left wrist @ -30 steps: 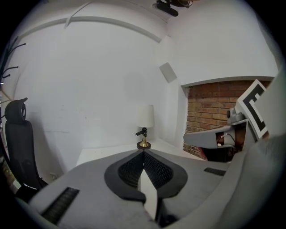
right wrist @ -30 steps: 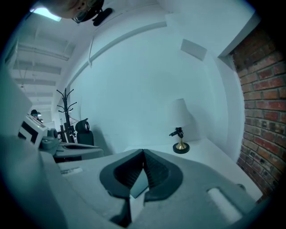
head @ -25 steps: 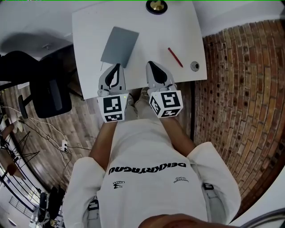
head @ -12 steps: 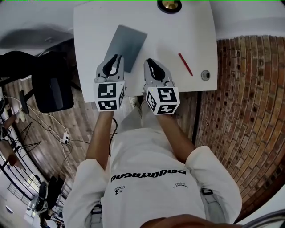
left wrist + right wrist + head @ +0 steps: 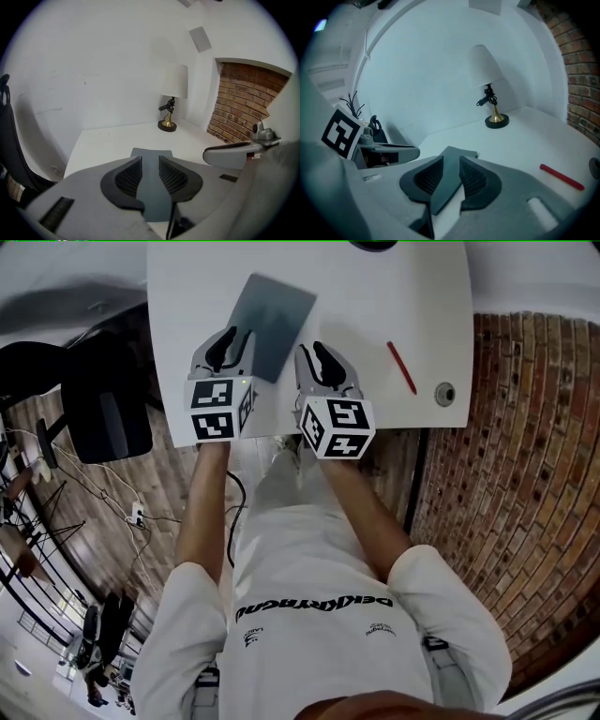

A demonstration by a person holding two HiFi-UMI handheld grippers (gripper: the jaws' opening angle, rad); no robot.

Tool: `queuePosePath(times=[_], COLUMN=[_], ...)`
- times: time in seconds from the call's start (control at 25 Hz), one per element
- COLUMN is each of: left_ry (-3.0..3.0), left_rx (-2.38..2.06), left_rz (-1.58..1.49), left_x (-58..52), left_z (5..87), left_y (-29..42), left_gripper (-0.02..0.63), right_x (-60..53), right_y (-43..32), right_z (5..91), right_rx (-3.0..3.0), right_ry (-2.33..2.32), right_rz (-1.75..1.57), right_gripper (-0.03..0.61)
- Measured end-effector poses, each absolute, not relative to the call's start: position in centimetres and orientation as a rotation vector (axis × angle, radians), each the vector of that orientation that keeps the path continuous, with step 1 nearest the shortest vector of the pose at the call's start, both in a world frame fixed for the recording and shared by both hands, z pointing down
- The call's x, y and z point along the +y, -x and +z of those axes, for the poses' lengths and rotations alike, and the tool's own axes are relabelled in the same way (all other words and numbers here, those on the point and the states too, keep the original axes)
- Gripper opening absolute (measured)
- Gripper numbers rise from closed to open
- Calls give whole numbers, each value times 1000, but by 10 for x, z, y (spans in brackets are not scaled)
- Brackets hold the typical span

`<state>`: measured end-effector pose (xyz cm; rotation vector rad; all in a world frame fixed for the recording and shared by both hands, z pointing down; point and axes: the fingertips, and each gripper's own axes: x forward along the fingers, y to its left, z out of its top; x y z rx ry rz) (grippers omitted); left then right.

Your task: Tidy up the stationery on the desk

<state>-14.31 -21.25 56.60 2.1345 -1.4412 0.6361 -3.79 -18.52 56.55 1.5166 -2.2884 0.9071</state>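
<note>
Opening as they lowered since the earlier frames, two tools, left gripper [image 5: 234, 336] and right gripper [image 5: 319, 351], stood jaws apart, unclamped, over one flat grey rectangular notebook [image 5: 274, 310] on the white desk [image 5: 375, 296]; one red pen [image 5: 402, 367] lay to its right.

The left tongs [image 5: 232, 337] partly cover the grey notebook [image 5: 275, 310].

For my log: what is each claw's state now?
Left claw: open, jaws just been opening, nothing gripped, grey notebook beneath.
Right claw: open, jaws just been opening, nothing gripped, same notebook beneath.
</note>
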Motion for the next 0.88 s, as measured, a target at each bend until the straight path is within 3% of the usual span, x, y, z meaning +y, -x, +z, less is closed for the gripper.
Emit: queuePosePath(times=[0.88], left_ry=[-1980], left_rx=[-1269], left_rz=[756], left_x=[-248], left_z=[657], left_y=[183], left_gripper=[137], right_x=[-195], right_y=[54], right_z=[655], right_rx=[-2066], right_ry=[-1491], right_rz=[1161], right_gripper=[146])
